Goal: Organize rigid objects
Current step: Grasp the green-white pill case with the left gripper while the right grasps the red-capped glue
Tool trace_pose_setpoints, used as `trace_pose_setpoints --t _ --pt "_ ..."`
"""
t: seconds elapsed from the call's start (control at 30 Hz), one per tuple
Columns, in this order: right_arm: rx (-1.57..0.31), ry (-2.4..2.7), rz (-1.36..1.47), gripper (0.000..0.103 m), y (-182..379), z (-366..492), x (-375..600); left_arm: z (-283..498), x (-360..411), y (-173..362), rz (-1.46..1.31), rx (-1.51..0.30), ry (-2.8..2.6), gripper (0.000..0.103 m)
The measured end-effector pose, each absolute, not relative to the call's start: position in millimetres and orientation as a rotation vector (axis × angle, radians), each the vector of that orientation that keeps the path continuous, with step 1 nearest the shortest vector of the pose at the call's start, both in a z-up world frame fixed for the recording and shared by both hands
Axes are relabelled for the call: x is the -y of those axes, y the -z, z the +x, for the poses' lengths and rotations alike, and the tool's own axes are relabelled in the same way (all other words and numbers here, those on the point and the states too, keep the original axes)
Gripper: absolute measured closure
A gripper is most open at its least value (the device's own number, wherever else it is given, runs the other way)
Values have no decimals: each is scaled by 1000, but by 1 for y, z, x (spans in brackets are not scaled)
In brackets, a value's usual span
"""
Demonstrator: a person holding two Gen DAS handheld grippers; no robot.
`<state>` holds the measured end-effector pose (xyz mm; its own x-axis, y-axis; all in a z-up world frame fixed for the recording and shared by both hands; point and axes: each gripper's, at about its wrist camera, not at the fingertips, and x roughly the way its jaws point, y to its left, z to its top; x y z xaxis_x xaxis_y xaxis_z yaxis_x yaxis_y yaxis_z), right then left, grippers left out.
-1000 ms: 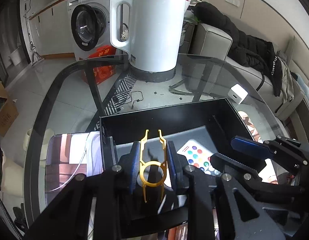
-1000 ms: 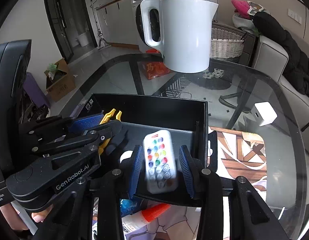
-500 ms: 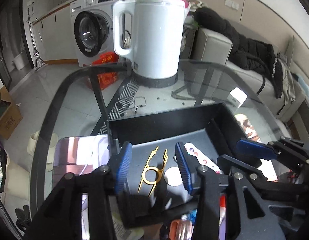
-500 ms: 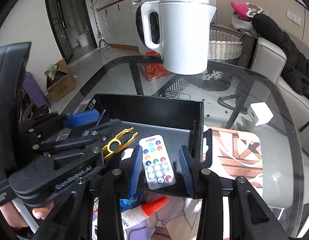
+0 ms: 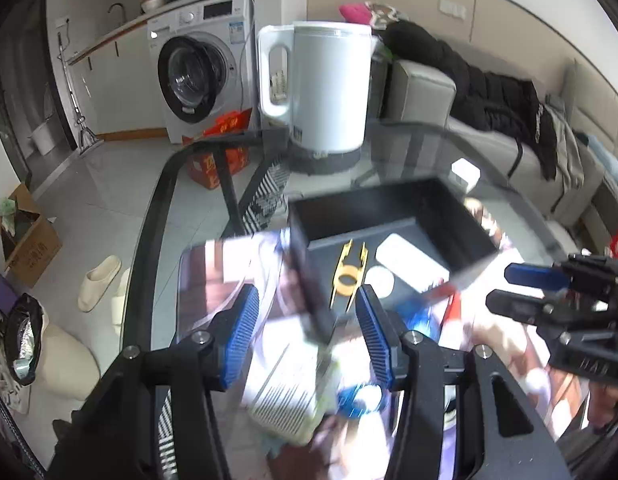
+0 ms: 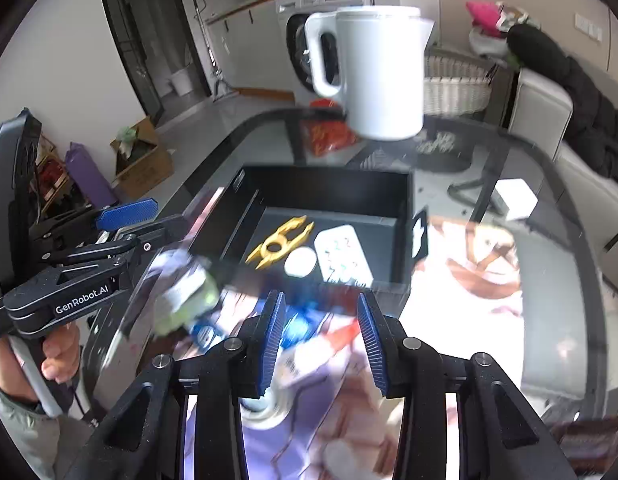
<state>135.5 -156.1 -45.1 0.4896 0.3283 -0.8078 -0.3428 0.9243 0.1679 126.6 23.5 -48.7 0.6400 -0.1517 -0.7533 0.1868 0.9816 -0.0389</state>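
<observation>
Jaws of both grippers empty — left gripper (image 5: 305, 332) opening, right gripper (image 6: 321, 344) parted; only the right view shows a hand (image 6: 61, 354).

A lived-in home: washing machine (image 5: 197, 76) under a counter, sofa (image 5: 425, 92), slippers (image 5: 99, 282) on tiled floor.

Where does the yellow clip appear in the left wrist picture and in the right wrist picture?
Left wrist: the yellow clip lies in the black box, just above the gap between the fingers.
Right wrist: the yellow clip lies left of centre in the box, beside the white remote.
Shared landmark: the white kettle behind the box.
</observation>
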Motion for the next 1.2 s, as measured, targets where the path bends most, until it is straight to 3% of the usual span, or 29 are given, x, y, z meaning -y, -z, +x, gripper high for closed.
trace_pose_setpoints --t 0.43,0.53,0.73,0.83,0.9,0.93,1.2 --pt "-1171 -373 70 64 106 140 149 119 -42 109 87 -1035 254 50" --pt "-1160 -362 21 63 107 141 140 123 -40 112 94 -1041 263 38" --pt "-1161 -374 -82 60 116 138 130 129 -40 127 143 -1070 237 33" --pt "-1149 -373 -157 64 117 134 124 131 -44 127 110 -1073 239 39" --pt "-1137 -370 -220 78 117 130 123 130 -44 127 108 -1080 233 42" --pt "-1135 -378 -227 81 118 128 124 129 -43 127 108 -1082 230 44" --pt "-1138 -388 -285 81 118 111 150 104 -37 122 29 -1117 232 47"
